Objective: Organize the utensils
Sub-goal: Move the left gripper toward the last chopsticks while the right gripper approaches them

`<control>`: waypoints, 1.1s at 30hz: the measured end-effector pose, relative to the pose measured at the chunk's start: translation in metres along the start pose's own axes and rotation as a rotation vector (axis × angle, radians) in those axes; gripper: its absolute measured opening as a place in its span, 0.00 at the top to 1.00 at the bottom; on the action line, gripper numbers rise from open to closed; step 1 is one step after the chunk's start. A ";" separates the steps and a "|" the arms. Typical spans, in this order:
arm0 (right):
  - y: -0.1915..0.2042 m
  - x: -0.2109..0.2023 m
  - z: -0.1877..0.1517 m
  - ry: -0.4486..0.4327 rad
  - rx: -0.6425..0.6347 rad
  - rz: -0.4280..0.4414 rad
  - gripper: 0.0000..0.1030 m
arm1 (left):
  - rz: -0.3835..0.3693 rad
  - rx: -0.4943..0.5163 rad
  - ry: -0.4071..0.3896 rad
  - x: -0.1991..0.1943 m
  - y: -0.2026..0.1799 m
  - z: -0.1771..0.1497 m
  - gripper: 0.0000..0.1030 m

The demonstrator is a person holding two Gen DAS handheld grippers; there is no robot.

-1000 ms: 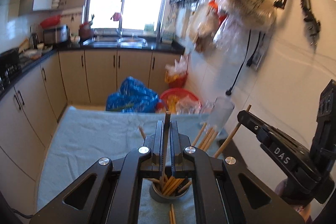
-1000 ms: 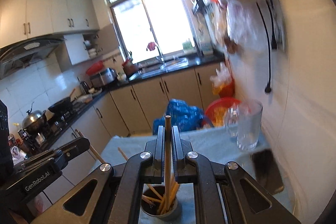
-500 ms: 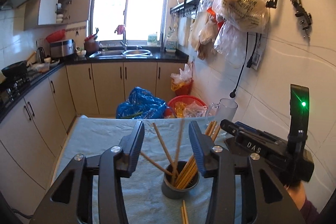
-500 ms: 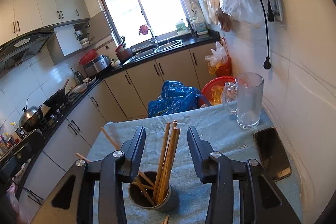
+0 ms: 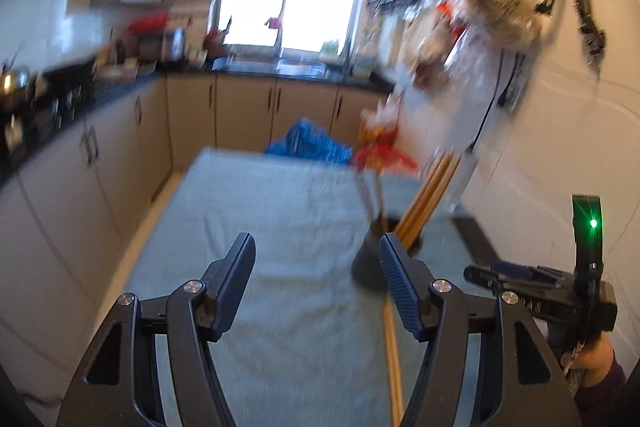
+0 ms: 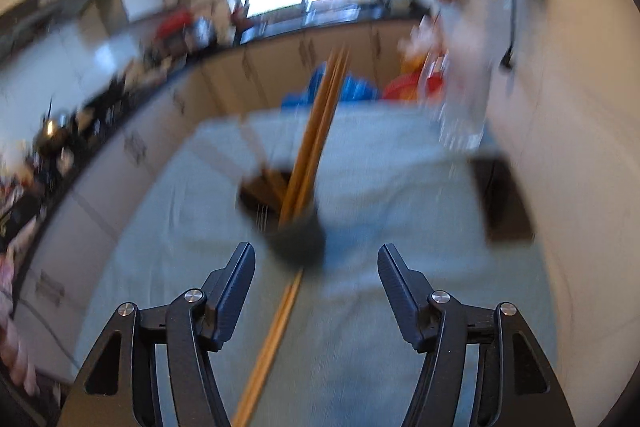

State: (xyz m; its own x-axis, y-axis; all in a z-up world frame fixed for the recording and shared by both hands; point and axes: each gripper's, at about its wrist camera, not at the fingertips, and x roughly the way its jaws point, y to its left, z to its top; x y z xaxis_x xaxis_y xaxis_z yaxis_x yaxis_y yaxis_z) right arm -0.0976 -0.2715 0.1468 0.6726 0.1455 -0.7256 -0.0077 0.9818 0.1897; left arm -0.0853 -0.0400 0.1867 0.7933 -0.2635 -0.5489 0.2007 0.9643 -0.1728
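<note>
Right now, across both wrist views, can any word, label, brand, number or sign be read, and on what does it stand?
No text can be read in either view.
Green print on the clear hanging plastic bag: motion-blurred, unreadable.
Faint pale marking on the side of the black right gripper, seen from the left wrist: too small and blurred to read.

A dark round cup (image 6: 298,241) stands upright on the table's pale blue cloth, packed with long wooden chopsticks (image 6: 316,143) leaning out at angles. One loose pair of chopsticks (image 6: 272,343) lies flat just beside its base.
</note>
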 end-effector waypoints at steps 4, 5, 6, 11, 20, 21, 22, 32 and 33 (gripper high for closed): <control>0.023 0.034 -0.051 0.148 -0.109 0.022 0.36 | 0.088 -0.018 0.101 0.016 0.018 -0.049 0.39; 0.028 0.039 -0.058 0.165 -0.127 0.026 0.45 | 0.108 -0.023 0.116 0.019 0.019 -0.058 0.39; 0.035 0.046 -0.069 0.193 -0.153 0.037 0.51 | 0.126 -0.036 0.139 0.021 0.023 -0.070 0.39; 0.058 0.076 -0.097 0.305 -0.258 0.019 0.70 | 0.139 -0.070 0.193 0.024 0.034 -0.101 0.39; 0.054 0.088 -0.095 0.331 -0.216 -0.006 0.70 | 0.151 -0.060 0.197 0.030 0.039 -0.106 0.39; 0.058 0.090 -0.095 0.333 -0.218 -0.013 0.70 | 0.151 -0.058 0.199 0.031 0.039 -0.105 0.39; 0.058 0.090 -0.096 0.333 -0.220 -0.022 0.71 | 0.150 -0.057 0.200 0.031 0.039 -0.105 0.39; 0.060 0.084 -0.086 0.339 -0.183 -0.055 0.88 | 0.093 -0.058 0.232 0.035 0.029 -0.109 0.39; 0.055 0.081 -0.084 0.345 -0.169 -0.055 0.89 | 0.081 -0.045 0.239 0.035 0.023 -0.110 0.39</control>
State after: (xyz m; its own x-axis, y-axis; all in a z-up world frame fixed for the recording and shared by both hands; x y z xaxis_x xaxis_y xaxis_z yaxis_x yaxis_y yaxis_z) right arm -0.1060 -0.1954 0.0432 0.3868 0.0963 -0.9171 -0.1194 0.9914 0.0537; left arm -0.1159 -0.0298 0.0731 0.6460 -0.1893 -0.7395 0.1117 0.9818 -0.1537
